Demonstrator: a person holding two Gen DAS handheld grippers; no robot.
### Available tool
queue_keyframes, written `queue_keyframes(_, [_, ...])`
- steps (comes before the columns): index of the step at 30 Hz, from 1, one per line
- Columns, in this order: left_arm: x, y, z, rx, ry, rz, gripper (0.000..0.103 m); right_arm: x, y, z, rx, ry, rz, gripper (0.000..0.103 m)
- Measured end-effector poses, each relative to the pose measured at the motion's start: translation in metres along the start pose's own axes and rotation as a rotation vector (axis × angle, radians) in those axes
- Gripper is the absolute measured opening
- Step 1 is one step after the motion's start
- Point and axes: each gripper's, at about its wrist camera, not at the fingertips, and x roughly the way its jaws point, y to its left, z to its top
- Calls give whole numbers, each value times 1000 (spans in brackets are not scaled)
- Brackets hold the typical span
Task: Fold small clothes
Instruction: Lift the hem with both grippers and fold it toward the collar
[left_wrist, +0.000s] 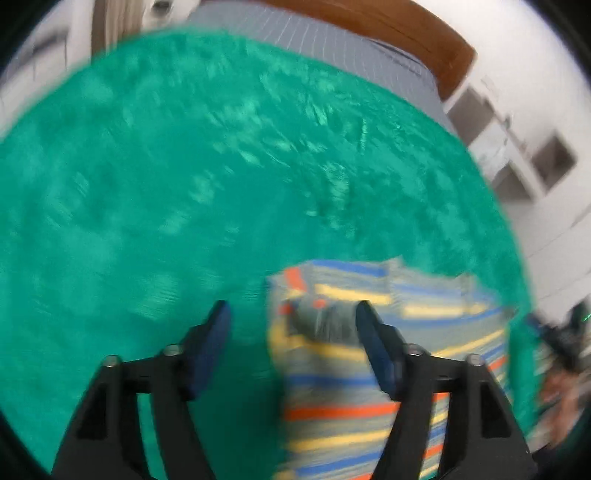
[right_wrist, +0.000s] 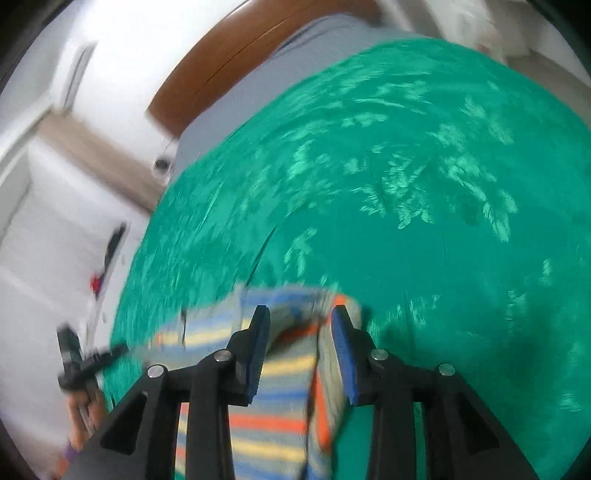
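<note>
Both grippers are seen with their fingers spread apart and nothing clamped between them. By the left gripper (left_wrist: 291, 310), held above a green patterned cover (left_wrist: 184, 166), only the left part of a striped garment (left_wrist: 369, 369) is framed; its right finger is set over the cloth, its left finger over bare green. The garment, banded in grey, blue, yellow and orange, is laid on the green cover at the near edge, and it is blurred by motion in both views. In the right wrist view the right gripper (right_wrist: 299, 314) is placed over the garment's (right_wrist: 273, 387) raised, rumpled top, the cloth lying between and beneath the blue pads (right_wrist: 258, 350); whether the pads touch it cannot be told. A brown headboard (right_wrist: 221, 62) is seen beyond the cover.
</note>
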Motion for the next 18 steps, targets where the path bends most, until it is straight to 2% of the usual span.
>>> queue_keyframes(1, [-7, 1, -8, 42, 7, 2, 72, -1, 10, -4, -57, 56, 15, 35])
queue_keyframes(3, [-7, 0, -19, 74, 48, -51, 72, 11, 23, -13, -114, 164, 62, 35])
queue_keyframes(5, [9, -17, -33, 158, 145, -111, 72, 40, 40, -25, -163, 304, 95, 35])
queue_keyframes(7, [37, -38, -34, 245, 215, -104, 73, 88, 55, -32, -205, 451, 99, 35])
queue_keyframes(8, [49, -48, -29, 267, 216, -85, 73, 105, 60, -30, -219, 455, 75, 35])
queue_keyframes(9, [59, -56, -21, 269, 199, -52, 73, 118, 65, -22, -222, 422, 65, 35])
queue_keyframes(10, [64, -59, -9, 247, 166, -23, 71, 125, 69, -9, -212, 345, 64, 35])
queue_keyframes(11, [61, -56, 8, 182, 96, 6, 70, 122, 70, 8, -186, 220, 43, 35])
queue_keyframes(13, [47, -41, 25, 66, 23, -4, 72, 102, 66, 26, -106, 49, 33, 36])
queue_keyframes(14, [39, -33, 29, 27, 8, -24, 74, 90, 63, 32, -82, 7, 44, 37])
queue_keyframes(16, [25, -22, 24, 38, -3, -42, 78, 70, 60, 34, -121, 7, 8, 38])
queue_keyframes(18, [21, -17, 11, 85, 1, -5, 80, 58, 56, 23, -184, 52, -38, 38])
